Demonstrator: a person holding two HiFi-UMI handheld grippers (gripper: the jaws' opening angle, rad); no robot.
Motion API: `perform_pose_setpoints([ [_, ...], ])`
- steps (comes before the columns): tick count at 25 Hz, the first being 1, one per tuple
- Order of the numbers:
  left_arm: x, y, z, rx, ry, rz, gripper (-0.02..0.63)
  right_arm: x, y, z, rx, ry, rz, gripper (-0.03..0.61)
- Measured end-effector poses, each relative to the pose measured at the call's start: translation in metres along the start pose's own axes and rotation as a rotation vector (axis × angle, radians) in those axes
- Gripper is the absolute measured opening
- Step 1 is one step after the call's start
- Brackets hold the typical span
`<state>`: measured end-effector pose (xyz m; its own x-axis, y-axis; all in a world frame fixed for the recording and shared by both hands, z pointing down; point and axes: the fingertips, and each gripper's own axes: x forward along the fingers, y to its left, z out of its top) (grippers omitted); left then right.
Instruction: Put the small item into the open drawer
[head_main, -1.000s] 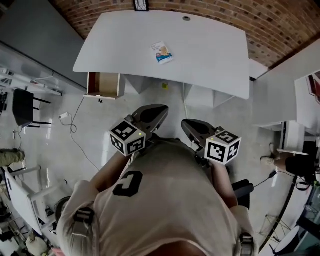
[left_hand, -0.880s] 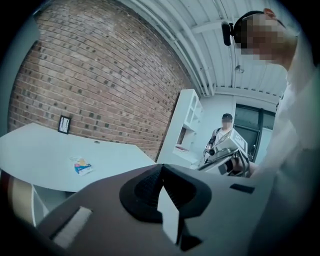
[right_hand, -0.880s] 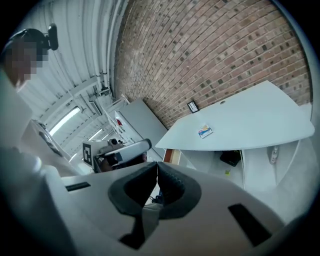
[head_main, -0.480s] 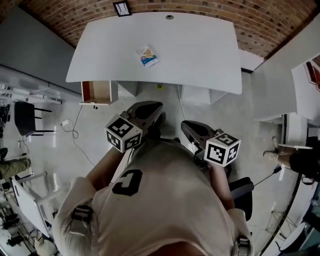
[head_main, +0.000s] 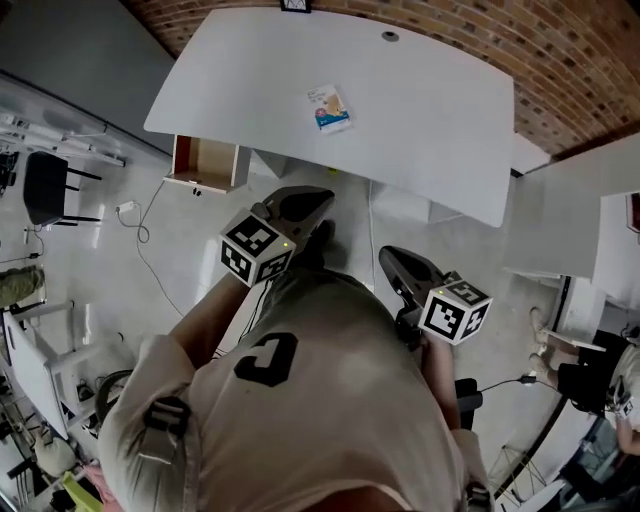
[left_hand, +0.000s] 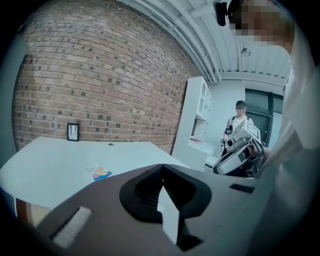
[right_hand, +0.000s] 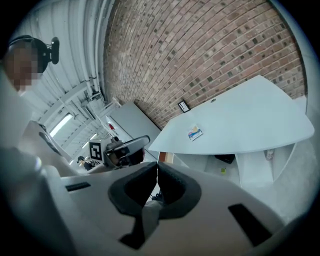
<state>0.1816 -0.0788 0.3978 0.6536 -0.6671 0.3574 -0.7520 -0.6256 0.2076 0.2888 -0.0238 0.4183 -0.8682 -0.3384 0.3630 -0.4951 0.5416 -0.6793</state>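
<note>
Head view: against the frame half a second back, the white table (head_main: 420, 110) and everything on it are being seen further right, and the right gripper (head_main: 388, 256) is being carried lower and further right. The left gripper (head_main: 321, 197) is being held just ahead of the person's chest, pointed at the table edge. The small flat packet (head_main: 328, 107), white with blue and orange print, is lying on the table top, well apart from both grippers. The open drawer (head_main: 205, 163), brown wood inside, is being seen under the table's left corner, with nothing visible in it.

Left gripper view: the black jaws of the left gripper (left_hand: 162, 170) are being kept pressed together, nothing between them. The packet (left_hand: 98, 172) is being seen flat on the table, before the red brick wall (left_hand: 100, 75) and a small black-framed picture (left_hand: 73, 131).

Right gripper view: the right gripper (right_hand: 157, 167) is likewise being held closed and empty. The packet (right_hand: 195, 132) is lying near the table's far side.
</note>
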Motion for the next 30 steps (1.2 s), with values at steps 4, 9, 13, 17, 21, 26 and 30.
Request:
perform_pose_setpoints([
  [4,-0.009,0.046,0.006,-0.020,-0.019,0.056,0.005,0.027,0.003,0.014,-0.033,0.057,-0.001,0.005],
  [9,-0.009,0.105,0.008,-0.036,-0.009,0.091,0.005,0.060,-0.001,0.036,-0.050,0.100,-0.029,0.005],
  [13,0.003,0.144,0.016,-0.027,-0.014,0.076,0.005,0.083,-0.006,0.060,-0.056,0.111,-0.083,0.005],
  [17,0.008,0.178,0.006,-0.025,0.001,0.071,0.005,0.108,-0.013,0.064,-0.035,0.131,-0.113,0.005],
  [21,0.015,0.212,0.008,-0.027,-0.005,0.071,0.005,0.131,-0.016,0.077,-0.029,0.148,-0.145,0.005],
  [26,0.035,0.229,-0.004,-0.013,0.060,0.004,0.005,0.160,-0.023,0.087,-0.019,0.164,-0.149,0.005],
  [30,0.071,0.218,-0.019,0.054,0.162,-0.115,0.005,0.164,-0.029,0.092,-0.019,0.167,-0.161,0.005],
])
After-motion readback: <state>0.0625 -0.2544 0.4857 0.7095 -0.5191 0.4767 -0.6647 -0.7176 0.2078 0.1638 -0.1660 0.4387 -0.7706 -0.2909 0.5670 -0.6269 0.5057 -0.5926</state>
